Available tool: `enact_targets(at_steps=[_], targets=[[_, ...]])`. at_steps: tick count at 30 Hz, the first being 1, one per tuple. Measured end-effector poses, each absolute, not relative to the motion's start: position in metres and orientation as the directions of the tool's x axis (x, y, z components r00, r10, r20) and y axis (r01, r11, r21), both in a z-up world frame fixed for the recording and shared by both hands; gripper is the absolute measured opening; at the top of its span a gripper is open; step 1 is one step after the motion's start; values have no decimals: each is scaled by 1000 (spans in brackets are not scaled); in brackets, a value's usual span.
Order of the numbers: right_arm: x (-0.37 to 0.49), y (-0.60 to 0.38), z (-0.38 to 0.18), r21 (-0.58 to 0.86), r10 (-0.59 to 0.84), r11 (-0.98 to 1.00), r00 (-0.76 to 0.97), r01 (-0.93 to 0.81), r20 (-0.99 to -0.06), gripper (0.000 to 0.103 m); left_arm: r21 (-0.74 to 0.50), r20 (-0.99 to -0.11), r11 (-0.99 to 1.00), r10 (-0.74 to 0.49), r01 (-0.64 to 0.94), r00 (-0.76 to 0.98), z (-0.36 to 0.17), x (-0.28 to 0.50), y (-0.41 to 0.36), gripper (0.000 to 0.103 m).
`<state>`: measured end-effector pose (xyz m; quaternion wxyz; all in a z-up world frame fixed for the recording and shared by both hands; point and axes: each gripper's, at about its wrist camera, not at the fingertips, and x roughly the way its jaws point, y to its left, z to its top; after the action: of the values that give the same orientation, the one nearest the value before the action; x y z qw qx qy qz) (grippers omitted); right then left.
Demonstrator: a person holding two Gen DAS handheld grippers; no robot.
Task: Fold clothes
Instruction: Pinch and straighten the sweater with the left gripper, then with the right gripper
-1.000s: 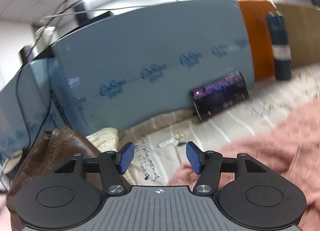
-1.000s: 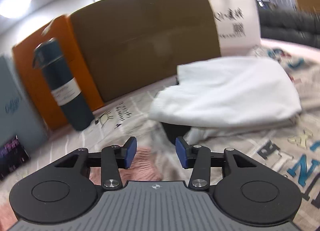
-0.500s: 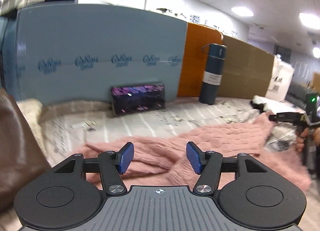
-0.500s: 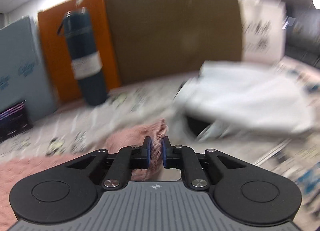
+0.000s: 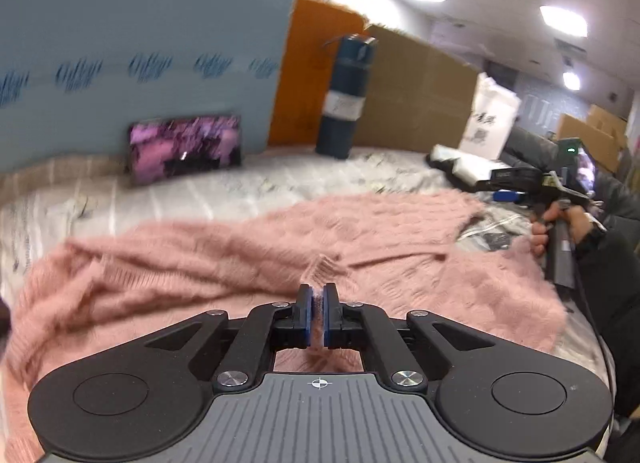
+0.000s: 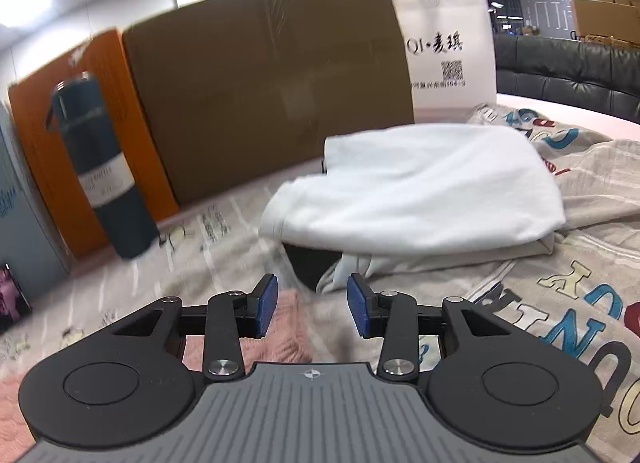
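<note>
A fuzzy pink sweater (image 5: 248, 247) lies spread over the printed bedsheet (image 5: 280, 179). My left gripper (image 5: 318, 315) is shut on a pinch of the pink sweater at its near edge. The right gripper (image 5: 506, 195) shows at the far right of the left wrist view, held by a hand (image 5: 560, 223) beside the sweater's far corner. In the right wrist view my right gripper (image 6: 312, 305) stands open with nothing between its fingers; a corner of the pink sweater (image 6: 290, 327) lies just under its left finger. A folded white garment (image 6: 424, 191) lies ahead.
A dark blue flask (image 5: 346, 99) stands by orange (image 5: 312, 75) and brown boards (image 6: 264, 91). A phone (image 5: 184, 147) leans on the blue foam panel (image 5: 140, 43). A white paper bag (image 6: 448, 51) and a dark sofa (image 6: 568, 67) are at the back right.
My left gripper has shut on the pink sweater's near edge. My right gripper, shut on the sweater's corner half a second ago, has let go and stands open.
</note>
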<state>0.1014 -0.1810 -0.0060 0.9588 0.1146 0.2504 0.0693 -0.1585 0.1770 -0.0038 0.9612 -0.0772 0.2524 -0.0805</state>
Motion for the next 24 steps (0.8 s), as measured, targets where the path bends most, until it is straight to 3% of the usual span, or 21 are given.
enact_targets(at_steps=[6,12,14,16,17,18,21,24], targets=[[92,-192,1,306,198,949,895,-73,-400,37,-208,-429,935,-352,288,832,3,-178,148,4],[76,-197,7,319,216,942,916,-104,-338,41,-159,-491,882,-460,443,740,-7,-184,104,12],[68,-197,8,312,231,942,914,-124,-333,45,-128,-493,870,-472,475,731,-7,-186,97,20],[59,-197,9,305,249,941,911,-147,-329,50,-131,-423,851,-511,508,748,3,-195,102,46],[53,-198,10,301,263,939,908,-164,-327,53,-132,-384,851,-517,508,765,10,-200,108,52],[46,-199,11,297,278,938,904,-181,-326,57,-105,-363,874,-477,474,800,15,-205,114,60],[24,-196,12,319,386,905,857,-281,-341,65,-41,-311,945,-320,324,895,26,-216,134,61],[2,-191,13,351,503,853,787,-386,-357,65,-20,-332,995,-96,95,939,21,-221,159,60]])
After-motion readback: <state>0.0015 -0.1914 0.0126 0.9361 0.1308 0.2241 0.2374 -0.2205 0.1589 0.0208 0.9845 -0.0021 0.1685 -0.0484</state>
